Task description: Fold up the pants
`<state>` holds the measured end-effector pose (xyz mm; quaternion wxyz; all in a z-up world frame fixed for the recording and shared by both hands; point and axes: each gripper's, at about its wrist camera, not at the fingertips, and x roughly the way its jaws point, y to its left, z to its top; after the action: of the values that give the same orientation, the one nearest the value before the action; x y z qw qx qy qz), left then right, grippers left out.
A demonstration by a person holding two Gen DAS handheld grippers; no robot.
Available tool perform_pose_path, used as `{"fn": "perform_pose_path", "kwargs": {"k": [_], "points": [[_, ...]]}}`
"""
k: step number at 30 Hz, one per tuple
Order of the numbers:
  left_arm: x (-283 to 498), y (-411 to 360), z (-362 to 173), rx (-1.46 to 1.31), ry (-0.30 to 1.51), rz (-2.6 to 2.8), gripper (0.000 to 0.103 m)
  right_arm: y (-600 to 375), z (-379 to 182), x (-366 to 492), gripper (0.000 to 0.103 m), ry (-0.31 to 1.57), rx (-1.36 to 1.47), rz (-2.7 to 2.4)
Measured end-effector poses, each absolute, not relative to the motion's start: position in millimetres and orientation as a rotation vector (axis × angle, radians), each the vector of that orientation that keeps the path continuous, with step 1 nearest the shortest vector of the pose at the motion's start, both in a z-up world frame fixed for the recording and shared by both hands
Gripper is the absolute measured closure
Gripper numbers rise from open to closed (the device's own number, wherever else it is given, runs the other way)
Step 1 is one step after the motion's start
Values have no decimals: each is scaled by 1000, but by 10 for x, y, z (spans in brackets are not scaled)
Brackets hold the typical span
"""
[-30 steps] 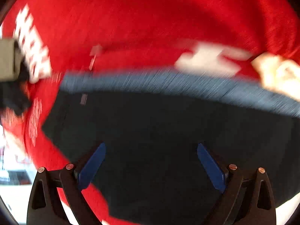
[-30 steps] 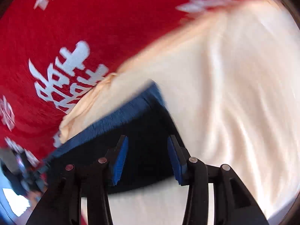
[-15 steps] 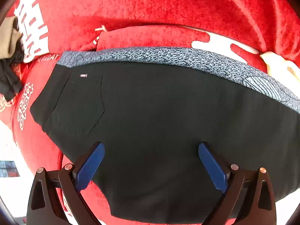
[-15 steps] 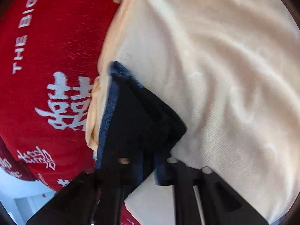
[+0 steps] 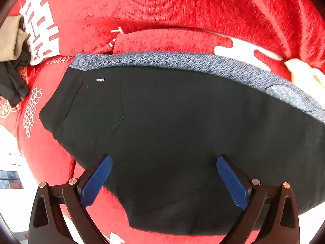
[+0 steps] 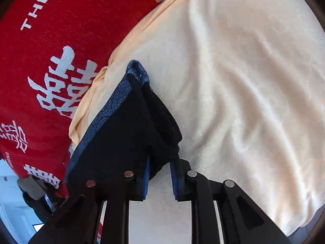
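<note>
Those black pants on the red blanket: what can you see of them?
The black pants look like soft knit, with a speckled blue-grey waistband and a back pocket bearing a tiny label. They lie spread flat on the red blanket. One bunched corner rests on a cream cloth, pinched by the right gripper. The left gripper hovers open above them.

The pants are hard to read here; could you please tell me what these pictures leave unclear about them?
- Left wrist view: the pants run off the right edge, so their full extent is cut off.
- Left wrist view: the tiny label is too small to read.
- Right wrist view: the bunched cloth hides whether the right hand-held gripper pinches it.
</note>
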<state>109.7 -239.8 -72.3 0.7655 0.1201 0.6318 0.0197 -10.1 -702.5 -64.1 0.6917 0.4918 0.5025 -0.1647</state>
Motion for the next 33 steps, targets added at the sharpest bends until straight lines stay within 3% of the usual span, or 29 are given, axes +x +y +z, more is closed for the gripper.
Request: {"fn": "perform_pose_path", "kwargs": {"k": [7,11,13,15,17,19,22,28,33], "points": [[1086,-2689,-680,310,1327,-20,0,-7070,-244,188,75,1110,815,-430],[1090,-2724,-696,299,1315,1,0,-7057,-578,923,75,1235,648,-373],[1099,-2706,-741,311,1310,21,0,-7110,-755,1057,82,1279,729,-356],[1110,-2671,-849,333,1334,47,0,-7114,-633,1159,90,1189,728,-314],[1117,-2637,-826,307,1340,60,0,-7123,-616,1249,90,1188,690,-300],[1121,-2653,-720,274,1340,47,0,-7187,-764,1262,89,1274,698,-324],[1124,-2796,-539,259,1291,-25,0,-7203,-677,1133,75,1272,690,-375],[1173,-3075,-910,339,1334,-30,0,-6651,-193,1004,75,1157,569,-263],[1113,-2896,-874,331,1330,-46,0,-6358,-692,1131,76,1326,566,-191]]}}
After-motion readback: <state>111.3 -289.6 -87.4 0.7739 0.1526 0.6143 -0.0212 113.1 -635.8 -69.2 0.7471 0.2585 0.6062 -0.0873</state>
